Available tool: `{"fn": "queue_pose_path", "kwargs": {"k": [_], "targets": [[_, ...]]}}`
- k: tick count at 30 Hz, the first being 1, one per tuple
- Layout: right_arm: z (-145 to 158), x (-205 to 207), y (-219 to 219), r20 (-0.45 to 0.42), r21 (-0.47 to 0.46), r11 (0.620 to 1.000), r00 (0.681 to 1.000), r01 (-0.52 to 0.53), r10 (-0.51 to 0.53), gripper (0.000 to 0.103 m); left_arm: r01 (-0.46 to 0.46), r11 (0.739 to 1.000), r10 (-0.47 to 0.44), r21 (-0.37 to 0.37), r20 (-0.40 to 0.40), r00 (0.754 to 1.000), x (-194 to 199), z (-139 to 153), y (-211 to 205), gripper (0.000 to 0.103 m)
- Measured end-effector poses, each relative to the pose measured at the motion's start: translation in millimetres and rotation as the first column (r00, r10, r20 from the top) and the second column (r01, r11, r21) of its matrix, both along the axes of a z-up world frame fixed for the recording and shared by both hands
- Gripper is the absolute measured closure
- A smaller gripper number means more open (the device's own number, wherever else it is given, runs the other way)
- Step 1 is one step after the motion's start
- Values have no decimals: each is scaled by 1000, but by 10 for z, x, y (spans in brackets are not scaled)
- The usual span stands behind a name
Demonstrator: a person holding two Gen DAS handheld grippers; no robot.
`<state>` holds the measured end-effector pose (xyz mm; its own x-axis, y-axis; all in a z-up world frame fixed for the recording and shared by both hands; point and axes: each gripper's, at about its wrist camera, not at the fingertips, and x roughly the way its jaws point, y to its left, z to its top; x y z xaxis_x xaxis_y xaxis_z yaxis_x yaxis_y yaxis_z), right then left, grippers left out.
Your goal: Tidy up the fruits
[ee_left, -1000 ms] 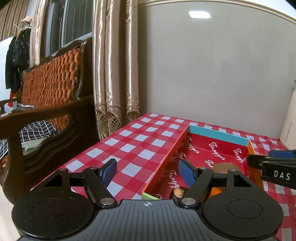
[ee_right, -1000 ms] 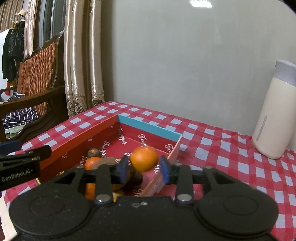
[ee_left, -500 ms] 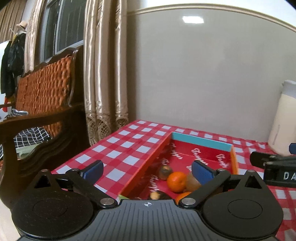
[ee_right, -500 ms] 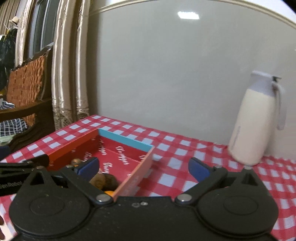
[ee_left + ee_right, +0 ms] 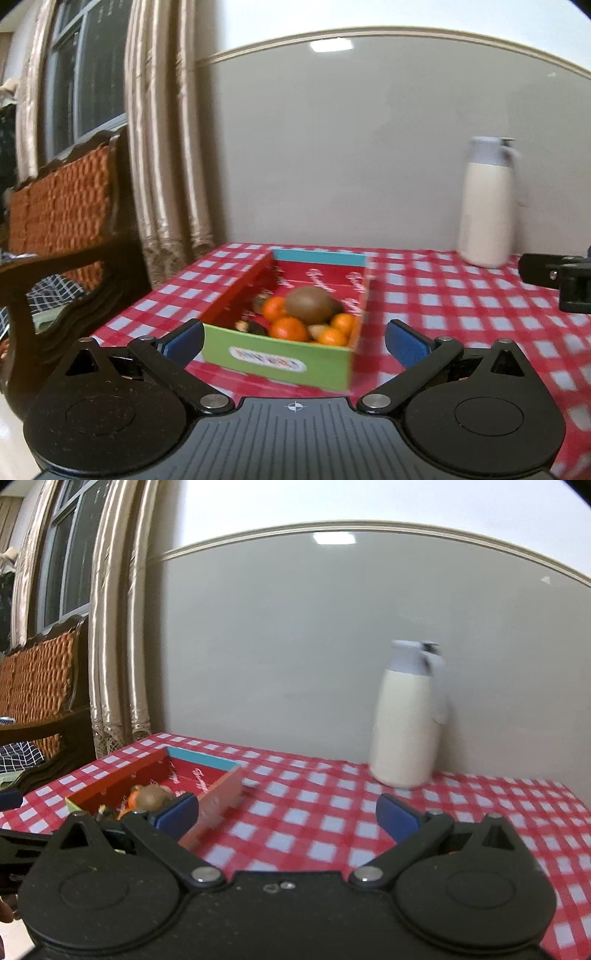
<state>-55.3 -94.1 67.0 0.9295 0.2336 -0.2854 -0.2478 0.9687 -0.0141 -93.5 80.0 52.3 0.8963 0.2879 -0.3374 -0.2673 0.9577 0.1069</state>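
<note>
On the checked cloth, box (image 5: 288,360) of oranges (image 5: 289,328) and kiwi (image 5: 309,304) (green-fronted), both grippers' jaws spread wide, empty.

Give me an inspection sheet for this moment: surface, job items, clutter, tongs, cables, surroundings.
Surface: red-and-white checked tablecloth, flat, covers the table.
Job's things: long red cardboard tray with green front wall holds several small orange tangerines, one brown kiwi lying on top, and a few small dark fruits, too blurred to name.
Clutter: tall cream-white thermos jug with grey lid upright near the wall, apart from the tray.
Grippers: left tongs open, empty, facing the tray's front; right tongs open, empty, beside the tray's right wall.
Cables: nothing seen.
Surroundings: beige curtains, dark wooden bench with orange cushion, grey wall.
</note>
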Motion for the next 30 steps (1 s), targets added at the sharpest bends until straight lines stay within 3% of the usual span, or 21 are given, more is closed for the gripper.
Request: {"fn": "queue_pose_path", "kwargs": {"k": [3,7,10,18,23,30], "targets": [[-73,-94,-150,-6,5,1000,1000,25,-25,0,23,1000,-24,17,47,999,-154,-39,-113,0],[-240,-138,-215,15,-12,998,998,55,-55,0,39,999,-40,30,64,997,-161,-51,-219,0],[-418,-129,-205,-16,-46,997,998,63,-64,0,24,998,-29,63,68,997,-129,-84,-262,0],[-496,-53,-223,-44,-13,996,995,92,-92,0,8,999,-5,-42,52,999,-46,-125,-127,0],[-479,-90,-190,7,-40,994,995,100,-100,0,10,999,-7,-50,55,998,-50,-145,-104,0],[-525,-44,-156,-21,-37,995,996,90,-90,0,6,998,-3,-56,57,998,-39,-146,-100,0]]}}
